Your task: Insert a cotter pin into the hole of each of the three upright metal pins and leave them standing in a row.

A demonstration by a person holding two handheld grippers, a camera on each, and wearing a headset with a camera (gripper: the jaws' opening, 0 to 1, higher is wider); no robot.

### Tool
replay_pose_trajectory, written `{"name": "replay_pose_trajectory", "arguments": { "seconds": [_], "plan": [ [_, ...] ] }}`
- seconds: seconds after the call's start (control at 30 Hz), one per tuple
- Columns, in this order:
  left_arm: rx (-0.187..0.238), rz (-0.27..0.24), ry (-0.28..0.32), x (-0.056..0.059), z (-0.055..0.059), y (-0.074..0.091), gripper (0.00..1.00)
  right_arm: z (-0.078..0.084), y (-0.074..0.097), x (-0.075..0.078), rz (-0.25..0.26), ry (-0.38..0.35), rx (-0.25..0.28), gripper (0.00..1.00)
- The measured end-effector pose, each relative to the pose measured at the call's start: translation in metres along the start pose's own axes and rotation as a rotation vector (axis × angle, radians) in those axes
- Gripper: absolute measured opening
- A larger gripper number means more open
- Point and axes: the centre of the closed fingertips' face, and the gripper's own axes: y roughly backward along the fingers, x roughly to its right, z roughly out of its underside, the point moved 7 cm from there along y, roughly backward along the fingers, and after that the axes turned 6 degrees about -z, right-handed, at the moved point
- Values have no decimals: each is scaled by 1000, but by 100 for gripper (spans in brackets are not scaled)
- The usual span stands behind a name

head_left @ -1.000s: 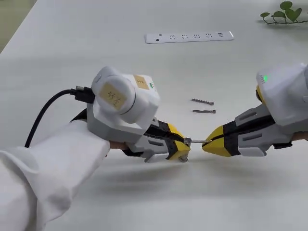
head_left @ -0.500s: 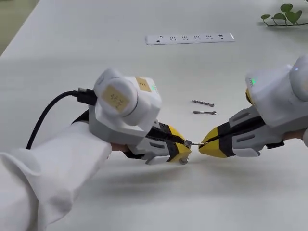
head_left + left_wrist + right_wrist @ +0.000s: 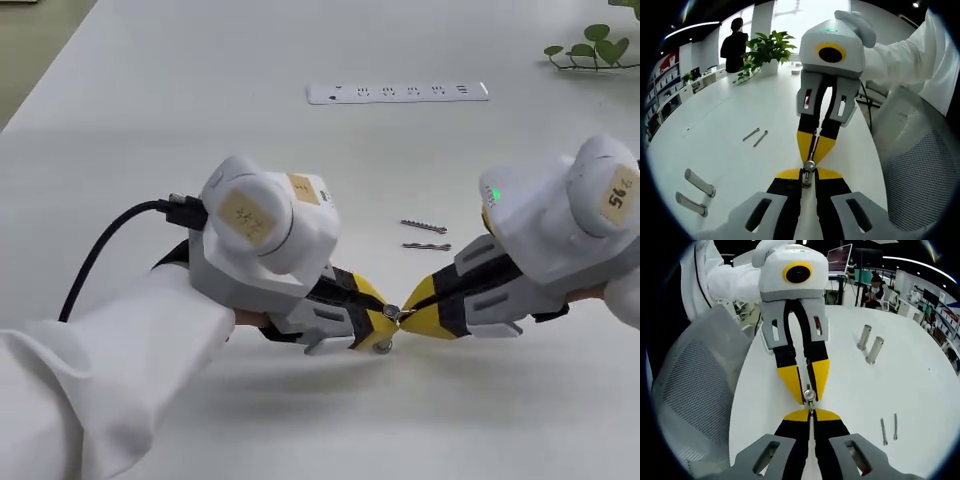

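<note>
Looking down at the bench (image 3: pixel 200 130), we see the two claws meet tip to tip. The L claw (image 3: pixel 383 322) comes in from the left w/ its jaws clamped on a metal pin (image 3: pixel 390 313). The pin stands roughly upright, its foot at or just above the bench; we can't tell which. Its rounded head pokes out just above the yellow tips. The R claw (image 3: pixel 412 316) comes in from the opposite side, jaws together, tips right up against the pin's head. A thin grey sliver betw. those tips and the head reads as a cotter pin (image 3: pixel 400 313), mostly hidden, so we can't tell how far it sits in the hole.

Two spare cotter pins (image 3: pixel 425 236) lie flat just beyond the claws, near each other and approx. parallel. Two more metal pins (image 3: pixel 869 343) sit side by side further off in the R gripper view. That view is tilted, so we can't say whether they're upright. A white power strip (image 3: pixel 398 92) lies at the far side of the bench, w/ a plant sprig (image 3: pixel 590 45) at the far right corner. A black cable (image 3: pixel 100 250) runs from the back of the L claw's body.
</note>
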Motion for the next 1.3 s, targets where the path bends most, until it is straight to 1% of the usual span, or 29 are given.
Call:
{"name": "replay_pose_trajectory", "arguments": {
  "seconds": [0.1, 0.13, 0.17, 0.23, 0.3, 0.4, 0.47, 0.53, 0.6, 0.8, 0.87, 1.1, 1.17, 1.3],
  "plan": [
    [1, 1, 1, 1, 0, 1, 6, 2, 1, -2, -5, -7, 6, 0],
    [1, 0, -1, 1, -1, 1, 6, 2, 2, -3, 3, -8, 8, 1],
    [2, -2, -1, 0, -1, 1, 6, 2, 3, -2, 21, 11, 10, 3],
    [7, -4, 3, 0, -2, 2, 6, 3, 6, -2, 31, -1, 12, 5],
    [9, -4, 5, 0, -2, 2, 6, 3, 10, -2, 33, -11, 19, 5],
    [10, -4, 2, 0, -2, 3, 6, 6, 15, -2, 49, -12, 13, 5],
    [9, -3, 2, 0, -2, 3, 6, 6, 17, -2, 52, -19, 18, 4],
    [11, -3, 3, 0, -2, 4, 6, 5, 18, -2, 45, -31, 38, 3],
    [10, -4, 0, 0, -2, 4, 6, 4, 17, -4, 37, -34, 47, 1],
    [11, -7, -5, 0, -3, 5, 6, 0, 14, -3, 44, -38, 58, 0],
    [12, -8, -5, 0, -3, 5, 6, -1, 12, -3, 39, -34, 62, 0],
    [13, -9, -8, 1, -3, 4, 6, -3, 7, -2, 28, -5, 47, 0],
    [13, -10, -11, 1, -3, 5, 6, -3, 7, -1, 23, 23, 33, 0],
    [12, -8, -5, 1, -3, 5, 6, -5, 7, -2, 13, 46, 21, 0]
  ]
}}
